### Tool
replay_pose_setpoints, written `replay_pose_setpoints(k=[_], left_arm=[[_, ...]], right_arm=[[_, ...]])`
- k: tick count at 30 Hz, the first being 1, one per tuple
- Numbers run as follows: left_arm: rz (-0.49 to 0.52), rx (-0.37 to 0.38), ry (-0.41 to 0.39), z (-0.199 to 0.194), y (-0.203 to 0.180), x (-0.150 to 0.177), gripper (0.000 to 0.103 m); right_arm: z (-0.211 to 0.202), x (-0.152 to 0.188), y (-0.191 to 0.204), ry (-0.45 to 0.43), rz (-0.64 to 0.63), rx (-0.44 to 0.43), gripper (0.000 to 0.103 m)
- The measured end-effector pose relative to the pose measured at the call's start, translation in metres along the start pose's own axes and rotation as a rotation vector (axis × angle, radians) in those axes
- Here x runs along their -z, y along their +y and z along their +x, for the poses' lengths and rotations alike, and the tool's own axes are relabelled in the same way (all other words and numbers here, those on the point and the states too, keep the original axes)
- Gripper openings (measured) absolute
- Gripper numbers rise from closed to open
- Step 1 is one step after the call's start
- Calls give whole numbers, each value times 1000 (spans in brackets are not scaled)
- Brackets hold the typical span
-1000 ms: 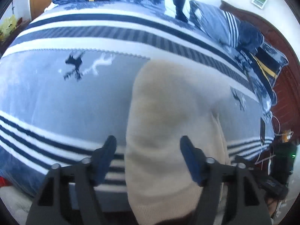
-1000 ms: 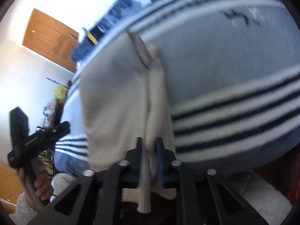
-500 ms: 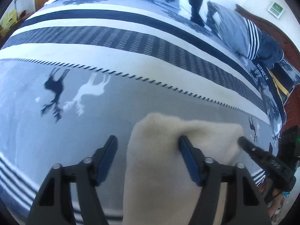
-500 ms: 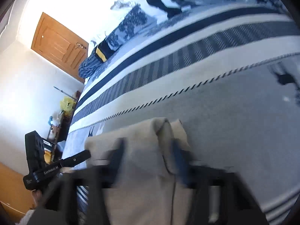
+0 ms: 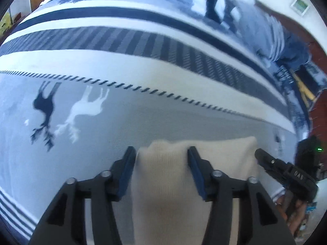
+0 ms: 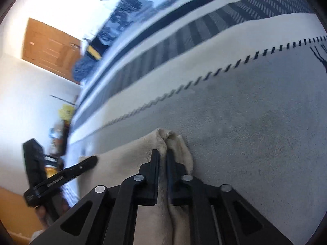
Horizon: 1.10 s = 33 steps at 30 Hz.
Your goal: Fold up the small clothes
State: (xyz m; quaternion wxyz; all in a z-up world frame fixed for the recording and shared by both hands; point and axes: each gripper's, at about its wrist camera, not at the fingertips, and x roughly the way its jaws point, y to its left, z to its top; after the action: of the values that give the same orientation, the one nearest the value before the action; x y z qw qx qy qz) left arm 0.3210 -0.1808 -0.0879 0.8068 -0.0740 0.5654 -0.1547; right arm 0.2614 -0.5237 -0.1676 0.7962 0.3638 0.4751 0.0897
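Note:
A small beige knit garment (image 5: 167,183) lies on the grey part of the striped bedspread (image 5: 143,118), near its front edge. My left gripper (image 5: 161,153) is open, its blue-padded fingers (image 5: 126,167) straddling the garment's far left corner. My right gripper (image 6: 162,155) is shut on the garment (image 6: 130,163) at its far right corner, where the cloth bunches up between the jaws. The right gripper also shows at the right of the left wrist view (image 5: 284,173), and the left gripper at the left of the right wrist view (image 6: 61,177).
The bedspread has a dark and a white deer print (image 5: 67,110) left of the garment. Pillows and folded bedding (image 5: 282,38) lie at the head of the bed. A wooden door (image 6: 49,49) and cluttered items stand off to the left.
Both grippers moved forward over the bed, carrying the garment's near edge toward its far edge. The garment now looks much shorter. The right jaws blurred and looked apart half a second ago; they now grip cloth.

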Motion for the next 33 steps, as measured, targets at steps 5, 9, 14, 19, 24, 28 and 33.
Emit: replay_pose_setpoints(k=[5, 9, 14, 19, 24, 28, 33], left_arm=[[-67, 74, 25, -23, 26, 35, 75], [-189, 131, 69, -6, 51, 50, 76], [-311, 280, 120, 24, 57, 30, 76], [-275, 295, 124, 21, 40, 14, 40], [-264, 401, 17, -24, 49, -21, 35], [-211, 374, -78, -41, 69, -84, 35], [-235, 304, -65, -1, 97, -154, 36]], right_arm=[[-30, 14, -14, -18, 33, -83, 79], [-13, 28, -31, 84, 114, -169, 79], [12, 29, -23, 104, 95, -193, 54], [24, 25, -22, 139, 117, -151, 26], [5, 11, 14, 103, 32, -124, 23], [11, -22, 51, 72, -13, -186, 23], [62, -89, 101, 74, -75, -168, 23]])
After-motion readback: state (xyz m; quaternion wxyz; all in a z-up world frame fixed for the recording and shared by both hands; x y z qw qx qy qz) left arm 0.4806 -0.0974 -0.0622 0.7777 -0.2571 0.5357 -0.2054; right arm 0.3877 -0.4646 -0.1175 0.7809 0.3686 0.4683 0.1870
